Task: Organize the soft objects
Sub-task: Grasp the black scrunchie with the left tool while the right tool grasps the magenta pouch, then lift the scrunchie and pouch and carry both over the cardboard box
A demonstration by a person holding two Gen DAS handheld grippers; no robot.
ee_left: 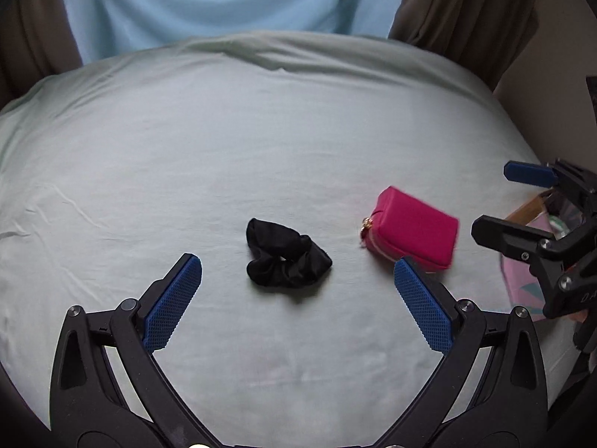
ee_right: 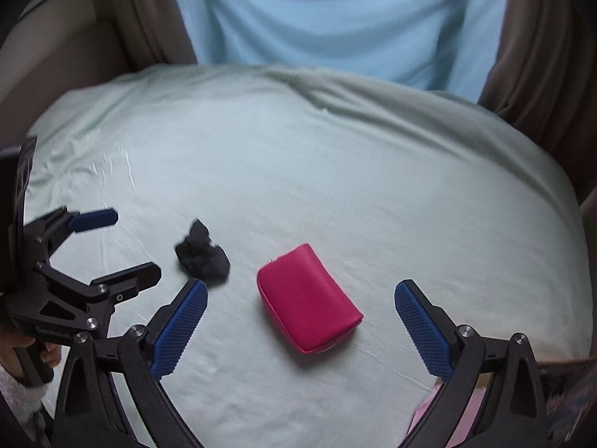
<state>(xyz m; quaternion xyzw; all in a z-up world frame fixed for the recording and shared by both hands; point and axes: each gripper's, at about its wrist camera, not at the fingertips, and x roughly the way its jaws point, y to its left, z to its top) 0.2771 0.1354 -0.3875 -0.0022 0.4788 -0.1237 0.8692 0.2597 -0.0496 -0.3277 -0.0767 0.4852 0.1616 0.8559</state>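
In the right wrist view, the black body of the left gripper (ee_right: 112, 246), at about eight o'clock, carried the raised word "GenRobot" along its lower edge. In the left wrist view, the right gripper (ee_left: 492, 201), at about four o'clock, showed pale letters that looked like "D A"; the rest was cut off.

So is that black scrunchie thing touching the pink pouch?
Apart. In the right wrist view, a strip of bare pale green sheet shows plainly between the black scrunchie and the pink pouch; the left wrist view shows the same gap.
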